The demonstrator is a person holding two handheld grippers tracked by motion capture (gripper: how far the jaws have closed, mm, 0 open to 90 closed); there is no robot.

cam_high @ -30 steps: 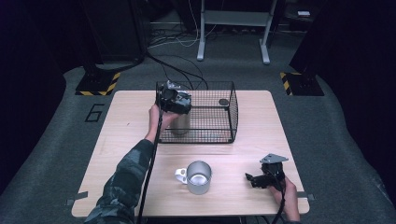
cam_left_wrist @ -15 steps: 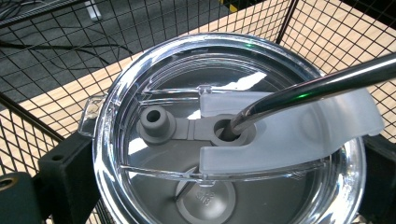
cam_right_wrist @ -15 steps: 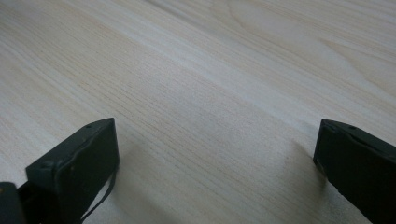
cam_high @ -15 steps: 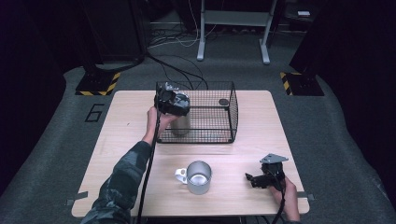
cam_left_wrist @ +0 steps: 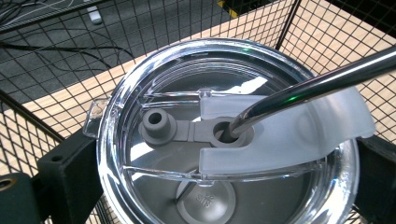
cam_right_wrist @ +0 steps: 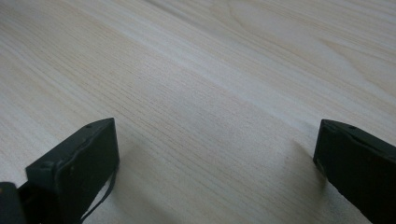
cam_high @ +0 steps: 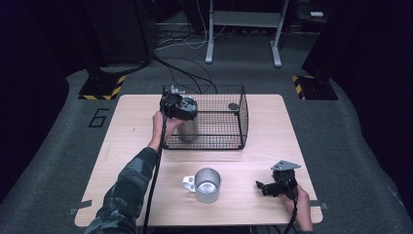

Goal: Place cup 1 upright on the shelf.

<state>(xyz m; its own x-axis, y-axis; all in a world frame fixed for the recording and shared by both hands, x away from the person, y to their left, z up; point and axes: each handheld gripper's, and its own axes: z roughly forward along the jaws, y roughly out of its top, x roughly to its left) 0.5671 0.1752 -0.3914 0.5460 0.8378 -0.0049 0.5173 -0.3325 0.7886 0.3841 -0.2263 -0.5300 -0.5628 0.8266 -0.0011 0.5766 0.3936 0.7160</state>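
A steel tumbler (cam_high: 187,130) stands upright in the left part of a black wire basket (cam_high: 242,117). It carries a clear lid (cam_left_wrist: 154,186) with a metal straw (cam_left_wrist: 317,84) through its hole. My left gripper (cam_high: 179,108) comes down on it from above, and in the left gripper view my left gripper (cam_left_wrist: 219,186) has its jaws against both sides of the lid, shut on the tumbler. My right gripper (cam_high: 265,187) rests on the table near the front right. In its own view my right gripper (cam_right_wrist: 217,158) is open over bare wood.
A metal mug (cam_high: 207,185) with its handle to the left stands at the table's front middle. A small dark round object (cam_high: 233,106) lies in the basket's back right corner. The wooden table (cam_high: 277,131) sits on grey floor with cables behind.
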